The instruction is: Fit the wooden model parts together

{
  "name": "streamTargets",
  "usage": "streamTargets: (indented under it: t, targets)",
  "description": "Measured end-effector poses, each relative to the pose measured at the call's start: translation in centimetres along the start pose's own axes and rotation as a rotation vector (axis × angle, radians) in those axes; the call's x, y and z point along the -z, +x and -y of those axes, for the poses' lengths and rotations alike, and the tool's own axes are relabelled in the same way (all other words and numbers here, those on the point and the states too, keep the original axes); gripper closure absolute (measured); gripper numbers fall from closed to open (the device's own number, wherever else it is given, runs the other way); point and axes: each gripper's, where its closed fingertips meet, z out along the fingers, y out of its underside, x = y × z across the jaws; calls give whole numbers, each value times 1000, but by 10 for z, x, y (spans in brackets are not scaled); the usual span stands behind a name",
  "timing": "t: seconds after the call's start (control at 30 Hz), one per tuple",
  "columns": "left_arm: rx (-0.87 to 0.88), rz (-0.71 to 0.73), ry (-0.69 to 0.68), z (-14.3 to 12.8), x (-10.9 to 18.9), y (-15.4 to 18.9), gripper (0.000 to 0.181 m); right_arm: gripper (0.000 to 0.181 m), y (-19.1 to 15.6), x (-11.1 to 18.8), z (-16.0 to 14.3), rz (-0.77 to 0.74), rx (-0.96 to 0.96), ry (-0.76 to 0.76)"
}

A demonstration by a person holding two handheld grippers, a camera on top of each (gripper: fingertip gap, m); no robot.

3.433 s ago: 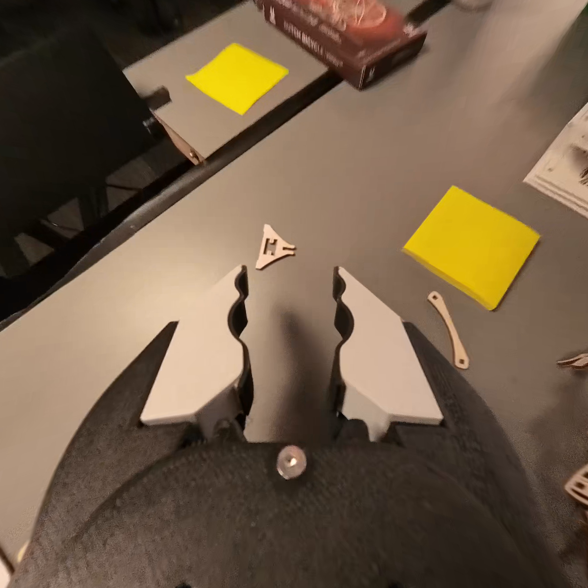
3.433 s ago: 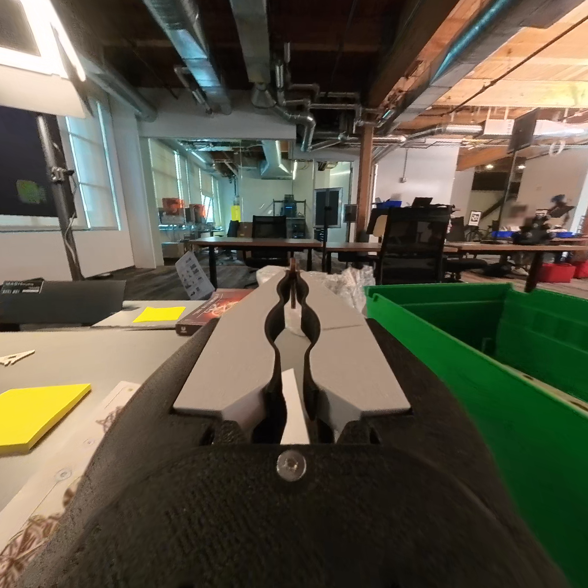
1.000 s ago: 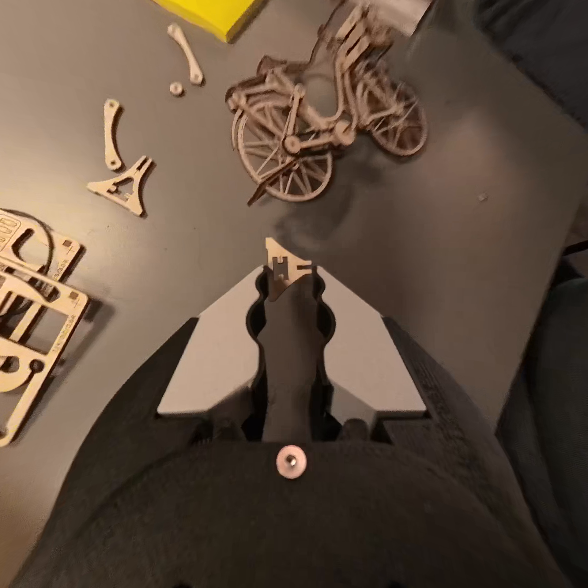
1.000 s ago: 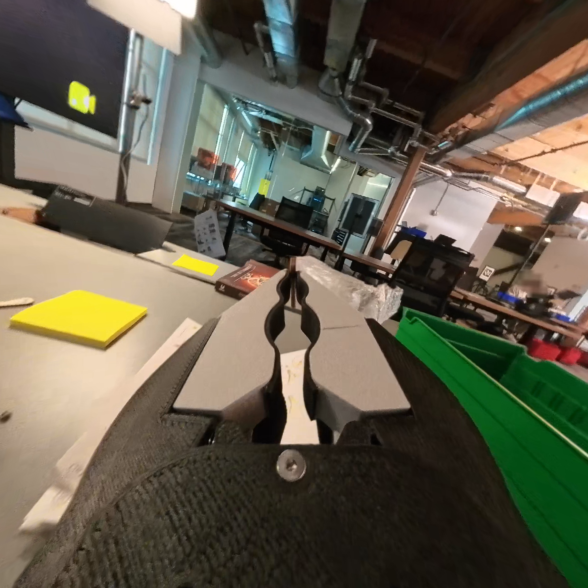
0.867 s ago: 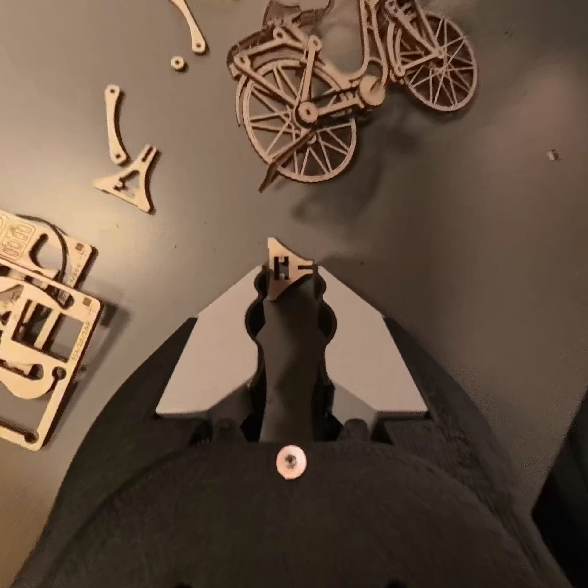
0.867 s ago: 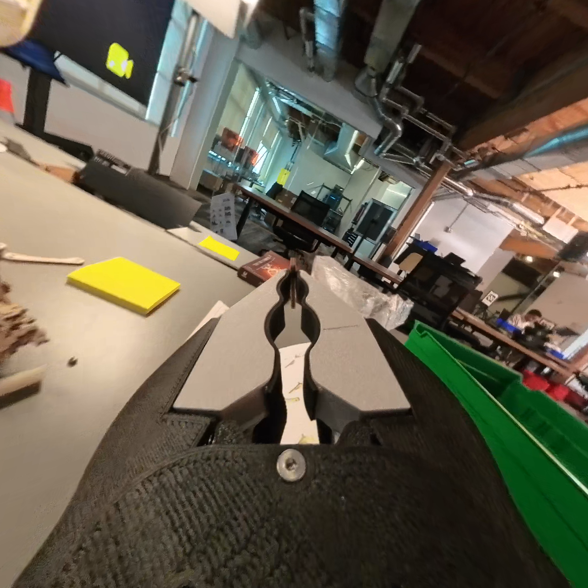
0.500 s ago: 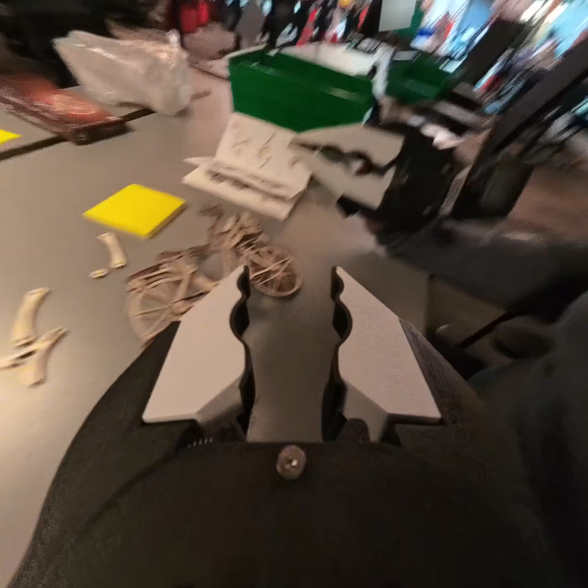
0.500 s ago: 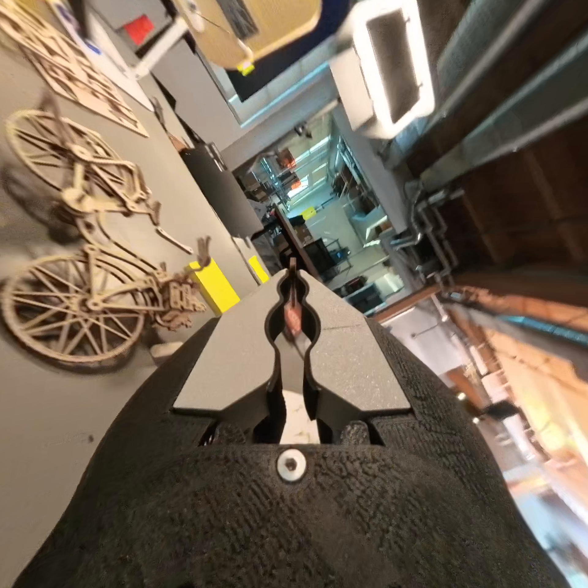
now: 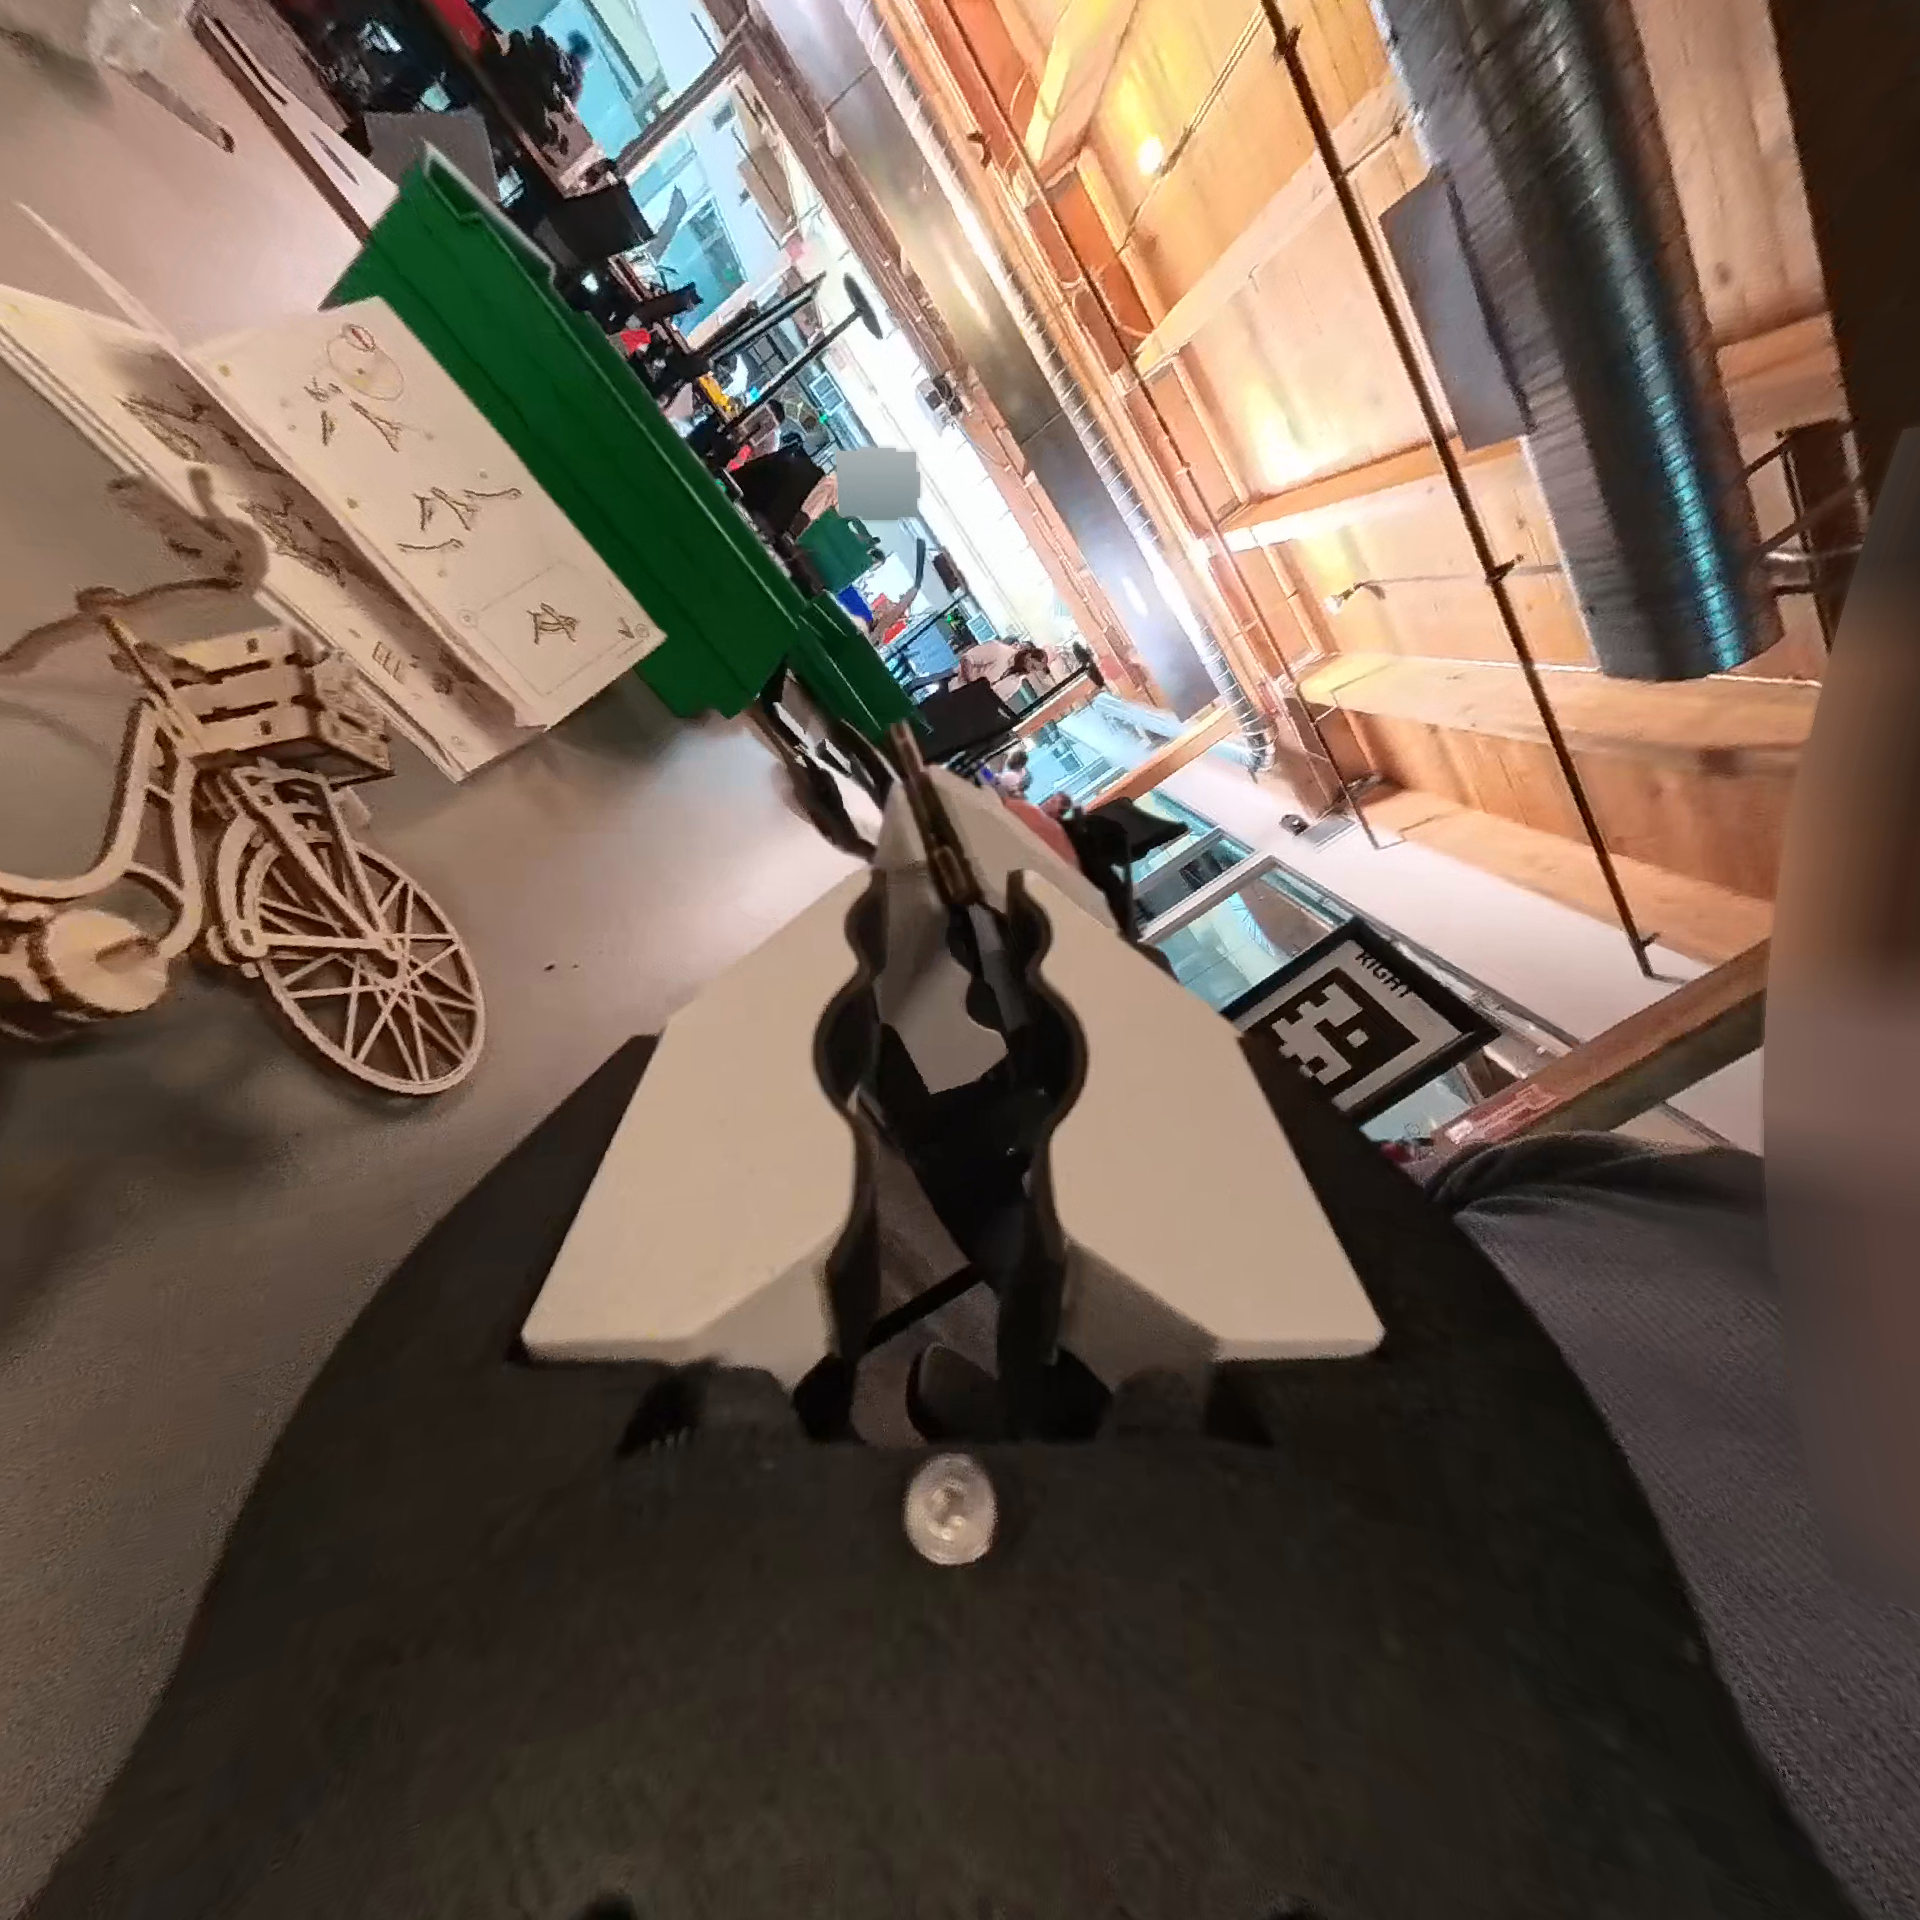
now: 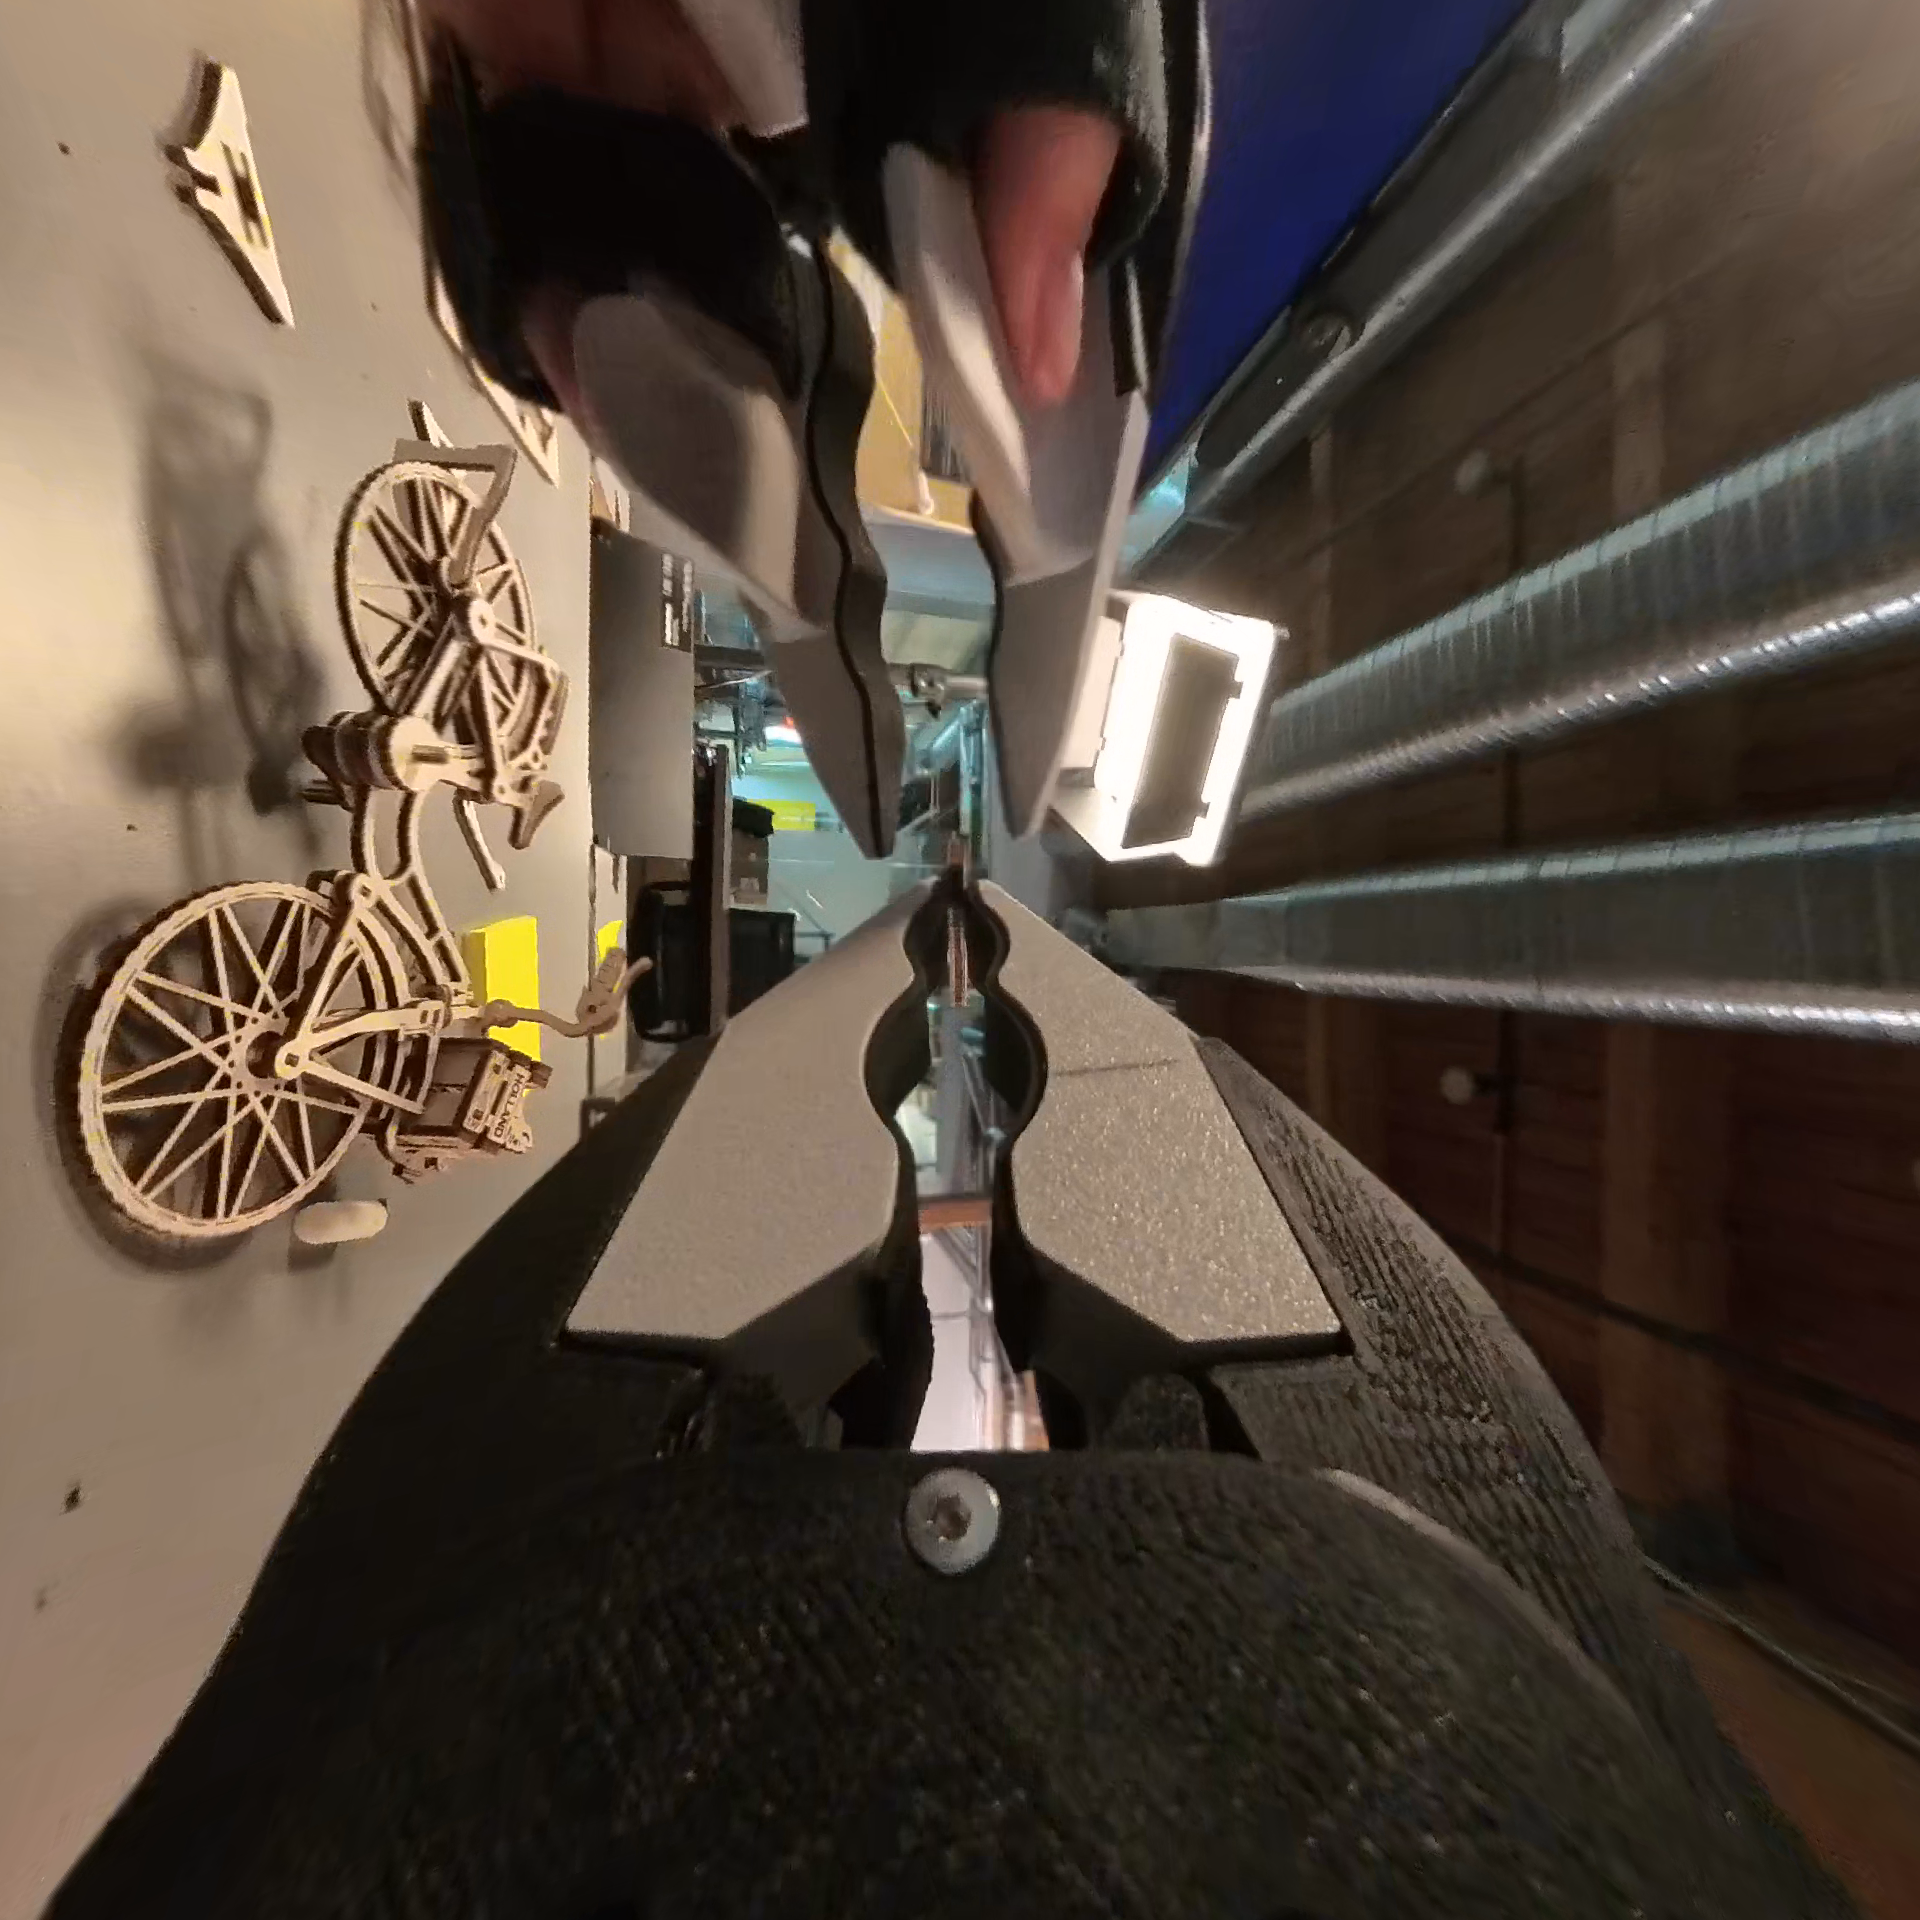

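Note:
My right gripper (image 10: 956,896) is shut on a thin flat wooden part (image 10: 957,940), seen edge-on and poking out past its tips. My left gripper (image 9: 945,883) is open and empty. It faces the right gripper tip to tip in the air beside the table. In the right wrist view the left gripper (image 10: 951,831) comes in from the top, its jaws apart on either side of the part's tip. In the left wrist view the part (image 9: 927,805) shows between my fingers, held by the right gripper (image 9: 935,831). The wooden bicycle model (image 10: 312,1039) lies on the grey table (image 10: 125,1455).
A loose triangular wooden part (image 10: 223,187) and a small oval piece (image 10: 338,1221) lie near the bicycle (image 9: 312,935). An open instruction booklet (image 9: 416,468), a green bin (image 9: 582,416) and yellow sticky notes (image 10: 499,966) are on the table. A gloved hand (image 10: 1039,208) holds the left gripper. Both grippers' tips are close together, under 4 cm apart.
My left gripper let go of the triangular part, opened and swung up to face the right gripper. The right gripper rolled and moved over beside the bicycle, still holding its part.

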Motion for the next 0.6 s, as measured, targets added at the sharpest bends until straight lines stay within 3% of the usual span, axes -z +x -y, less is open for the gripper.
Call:
streamTargets:
  t: [0.37,0.47,0.53,0.6]
  targets:
    - [73,-81,15,5,-1,-2,173,181,3,-3,3,-48,78,-21]
    - [13,-64,17,6,0,-2,180,180,1,-4,2,-33,71,-24]
    - [-68,-42,9,5,1,0,181,175,2,-2,4,-27,3,7]
    - [-160,-11,-7,5,2,1,181,168,2,0,3,25,-196,44]
